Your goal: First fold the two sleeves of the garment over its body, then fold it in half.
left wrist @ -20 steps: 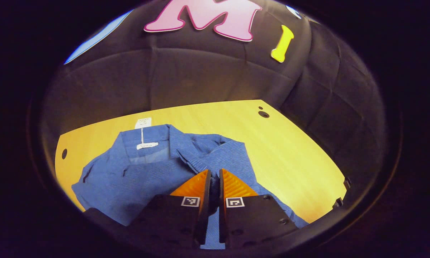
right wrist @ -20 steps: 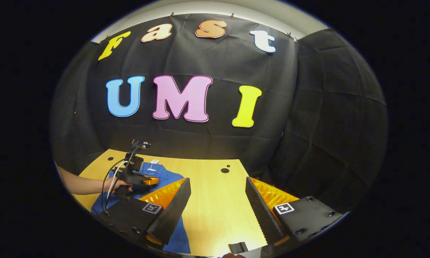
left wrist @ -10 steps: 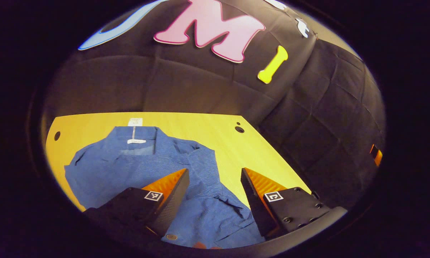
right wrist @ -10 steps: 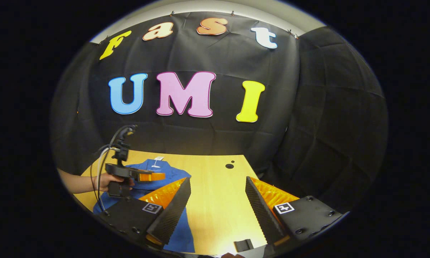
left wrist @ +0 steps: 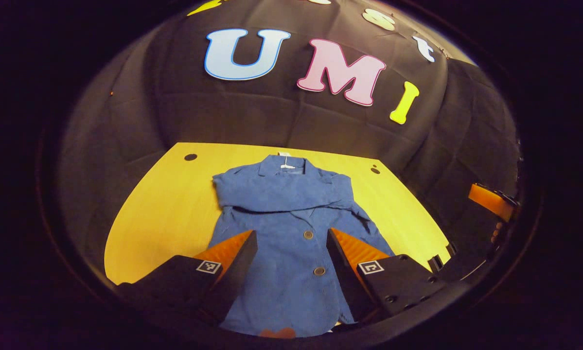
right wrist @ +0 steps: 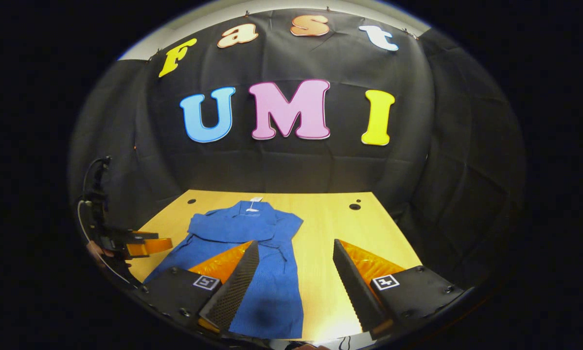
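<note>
A blue button-front garment [left wrist: 281, 194] lies flat on the yellow wooden table [left wrist: 169, 199], collar at the far end. Both sleeves are folded across its chest. My left gripper [left wrist: 290, 232] hovers open above the garment's lower half, with nothing between its fingers. In the right gripper view the garment [right wrist: 242, 226] lies to the left of centre, and my right gripper [right wrist: 295, 242] stands open over its right edge and the bare table [right wrist: 349, 228]. The left gripper [right wrist: 143, 245] shows there at the far left, held by a hand, off the garment's left side.
Black cloth walls close in the table at the back and on both sides. Small round holes [left wrist: 190, 157] mark the table's far corners. The right gripper [left wrist: 490, 201] shows at the right edge of the left gripper view, beyond the table.
My left gripper has opened, let go of the sleeve and drawn back toward the near edge. The sleeve now lies across the chest. The right gripper has swung left toward the garment.
</note>
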`<state>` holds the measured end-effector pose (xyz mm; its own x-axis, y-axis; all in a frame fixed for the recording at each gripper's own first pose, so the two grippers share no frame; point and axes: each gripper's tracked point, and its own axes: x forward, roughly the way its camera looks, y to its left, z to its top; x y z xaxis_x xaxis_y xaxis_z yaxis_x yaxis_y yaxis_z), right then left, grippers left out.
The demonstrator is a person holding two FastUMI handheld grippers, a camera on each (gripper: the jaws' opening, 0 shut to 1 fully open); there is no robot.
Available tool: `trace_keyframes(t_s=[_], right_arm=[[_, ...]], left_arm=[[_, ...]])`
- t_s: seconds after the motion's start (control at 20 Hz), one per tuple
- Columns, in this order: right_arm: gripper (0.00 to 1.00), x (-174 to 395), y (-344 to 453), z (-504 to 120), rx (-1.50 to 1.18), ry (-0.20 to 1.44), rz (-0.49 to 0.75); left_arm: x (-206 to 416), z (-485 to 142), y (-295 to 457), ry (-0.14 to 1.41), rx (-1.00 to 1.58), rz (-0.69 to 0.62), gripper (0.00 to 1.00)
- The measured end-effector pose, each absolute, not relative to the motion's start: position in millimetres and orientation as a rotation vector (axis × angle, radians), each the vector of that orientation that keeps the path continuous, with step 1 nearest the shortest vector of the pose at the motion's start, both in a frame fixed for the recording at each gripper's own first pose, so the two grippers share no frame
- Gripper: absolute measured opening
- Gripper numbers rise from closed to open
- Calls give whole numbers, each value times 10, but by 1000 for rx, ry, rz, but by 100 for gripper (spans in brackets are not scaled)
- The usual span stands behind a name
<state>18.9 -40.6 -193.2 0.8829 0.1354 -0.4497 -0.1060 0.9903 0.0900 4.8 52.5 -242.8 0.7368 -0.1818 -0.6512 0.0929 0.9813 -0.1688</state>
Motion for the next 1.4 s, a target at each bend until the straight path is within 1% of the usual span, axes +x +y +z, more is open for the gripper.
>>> trace_keyframes(t_s=[0.2, 0.35, 0.5, 0.6, 0.7, 0.75, 0.8, 1.0, 1.3, 1.35, 1.4], right_arm=[[98, 59, -197, -2289, 72, 557, 163], [98, -84, -147, -2630, 41, 654, 172], [98, -265, -113, -2957, 10, 758, 174], [99, -396, -109, -3172, -13, 828, 168], [99, -559, -150, -3405, -35, 926, 156], [99, -609, -167, -3524, -39, 965, 149], [99, -629, -172, -3593, -36, 982, 144], [99, -731, -295, -3923, -59, 1067, 109], [100, -761, -400, -4292, 13, 1199, 56], [95, -801, -379, -4352, 32, 1228, 58], [95, -836, -368, -4396, 47, 1248, 47]], left_arm=[[-345, -2625, 878, 803, -130, -43, 85], [-609, -2831, 1211, 883, -114, 55, 85], [-905, -3054, 1399, 986, -122, 103, 85], [-1068, -3213, 1426, 1054, -148, 101, 85], [-1105, -3354, 1389, 1112, -180, 102, 85], [-1137, -3400, 1375, 1132, -183, 107, 83], [-1171, -3416, 1395, 1147, -175, 115, 86], [-1234, -3623, 1468, 1221, -140, 115, 85], [-1209, -3796, 1383, 1269, -133, 74, 86], [-1201, -3804, 1385, 1271, -140, 73, 85], [-1189, -3795, 1392, 1267, -145, 75, 86]])
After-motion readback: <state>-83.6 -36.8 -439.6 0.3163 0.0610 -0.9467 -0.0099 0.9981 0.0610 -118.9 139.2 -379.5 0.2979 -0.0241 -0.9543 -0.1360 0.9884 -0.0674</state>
